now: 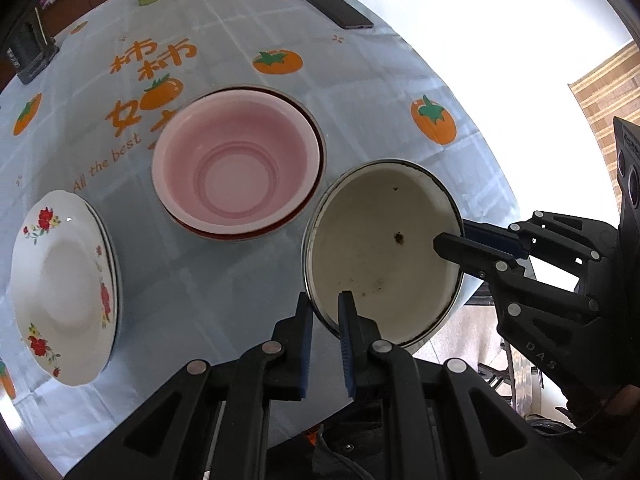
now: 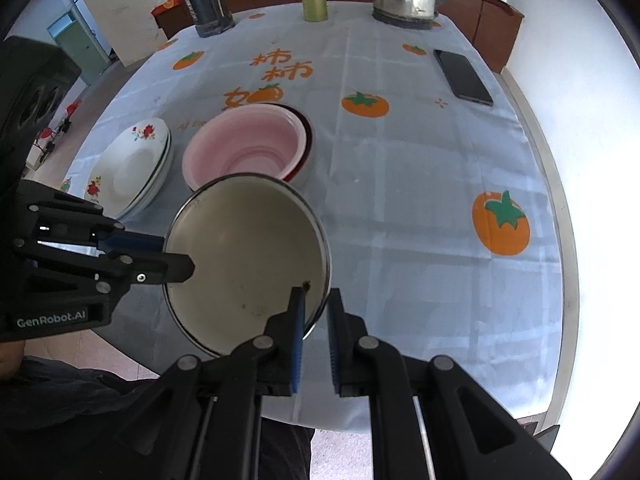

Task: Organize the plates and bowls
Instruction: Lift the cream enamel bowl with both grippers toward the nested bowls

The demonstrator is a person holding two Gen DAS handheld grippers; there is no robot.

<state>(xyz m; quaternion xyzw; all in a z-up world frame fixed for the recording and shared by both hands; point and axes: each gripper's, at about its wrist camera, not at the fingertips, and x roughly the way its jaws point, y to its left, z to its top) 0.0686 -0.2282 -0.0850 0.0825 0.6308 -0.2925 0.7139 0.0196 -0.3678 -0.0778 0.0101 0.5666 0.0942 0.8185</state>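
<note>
1. Left wrist view: a cream enamel bowl (image 1: 384, 248) with a dark rim is held clear of the table (image 1: 248, 280), above its near edge, just beside the pink bowl stack (image 1: 236, 164).
2. Its rim is pinched by the left gripper (image 1: 326, 320), fingers nearly together on the thin wall.
3. The opposite rim is pinched likewise by the right gripper (image 2: 316, 312), one finger inside, one outside.
4. A slip is judged possible: only a narrow lip is gripped on smooth enamel, so uneven hand motion could twist the bowl free.
5. A clash with the pink stack or the flowered plates (image 1: 64, 288) could follow from lowering off-centre.
</note>
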